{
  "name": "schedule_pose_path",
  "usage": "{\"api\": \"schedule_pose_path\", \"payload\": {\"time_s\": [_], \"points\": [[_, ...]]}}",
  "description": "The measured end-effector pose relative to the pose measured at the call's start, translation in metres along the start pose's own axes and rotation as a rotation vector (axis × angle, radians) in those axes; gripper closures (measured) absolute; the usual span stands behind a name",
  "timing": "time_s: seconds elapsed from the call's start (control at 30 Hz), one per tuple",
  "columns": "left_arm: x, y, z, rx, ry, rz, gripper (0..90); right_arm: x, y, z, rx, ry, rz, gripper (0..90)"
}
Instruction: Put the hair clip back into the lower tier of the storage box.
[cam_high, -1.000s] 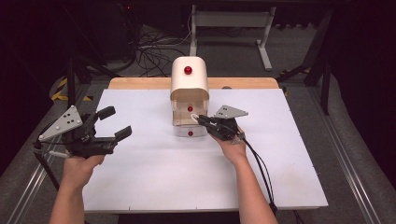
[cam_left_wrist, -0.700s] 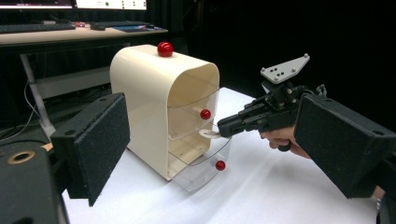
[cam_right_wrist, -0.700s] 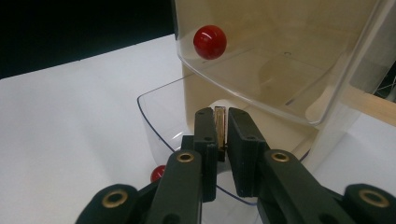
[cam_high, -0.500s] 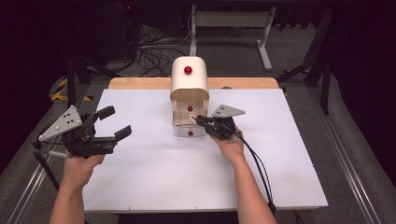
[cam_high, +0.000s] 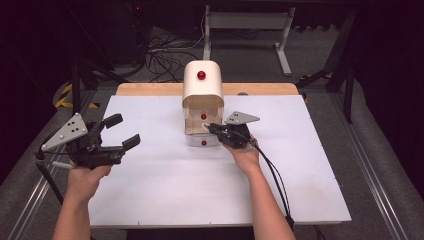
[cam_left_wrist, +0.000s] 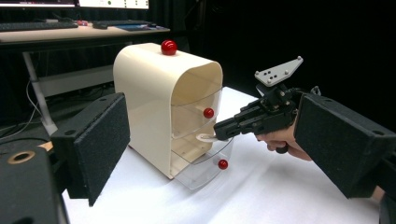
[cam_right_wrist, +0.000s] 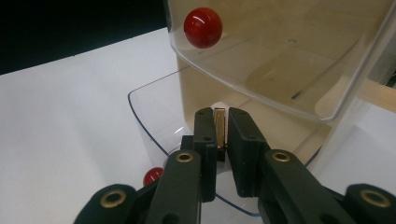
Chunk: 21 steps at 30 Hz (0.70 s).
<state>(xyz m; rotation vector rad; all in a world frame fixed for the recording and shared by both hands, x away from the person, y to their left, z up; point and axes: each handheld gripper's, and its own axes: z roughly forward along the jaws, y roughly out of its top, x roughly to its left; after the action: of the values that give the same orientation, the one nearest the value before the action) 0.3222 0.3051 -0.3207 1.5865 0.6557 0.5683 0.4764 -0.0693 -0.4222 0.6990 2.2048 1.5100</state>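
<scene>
thing held: a small flat ring (cam_left_wrist: 205, 137), pale with a brassy edge, pinched edge-on in the right tongs (cam_high: 214, 128); in the right gripper view it shows as a thin strip (cam_right_wrist: 218, 133) between the pads
where: centre of the high view, just over the open bottom drawer (cam_high: 200, 141) of the cream cabinet (cam_high: 202, 90), below the middle drawer (cam_high: 202, 120)
right tongs: closed almost fully, gripping the ring by its rim
left tongs (cam_high: 122, 131): wide open, holding nothing, at the left of the high view, well apart from the cabinet
handling, ring: judged light and stiff; thin and smooth, so it could twist or slip from the pads; the rim grip leaves little contact, so a gentle lowering and a slow release seem wise
handling, drawers: clear plastic, judged light and a little brittle; best taken by the red knob (cam_left_wrist: 222, 164) at the front, not by the thin wall
handling, cabinet: a light shell that may slide on the white surface (cam_high: 165, 200) if a drawer is pushed hard; the free tongs could steady it
knobs: a red ball on top (cam_high: 201, 75), one on the middle drawer (cam_right_wrist: 202, 27), one on the bottom drawer
writing: no brand, label or readable text on the cabinet, drawers, ring or surface
</scene>
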Motion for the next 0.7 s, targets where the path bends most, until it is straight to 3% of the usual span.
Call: {"api": "schedule_pose_path", "payload": {"time_s": [0.23, 0.7], "points": [[-0.001, 0.0, 0.001, 0.001, 0.0, -0.001, 11.3, -0.001, 0.001, -0.003, -0.02, 0.002, 0.022, 77.3], [-0.001, 0.0, -0.001, -0.011, 0.005, -0.003, 11.3, 0.005, 0.006, -0.017, -0.049, 0.012, 0.008, 63.7]]}}
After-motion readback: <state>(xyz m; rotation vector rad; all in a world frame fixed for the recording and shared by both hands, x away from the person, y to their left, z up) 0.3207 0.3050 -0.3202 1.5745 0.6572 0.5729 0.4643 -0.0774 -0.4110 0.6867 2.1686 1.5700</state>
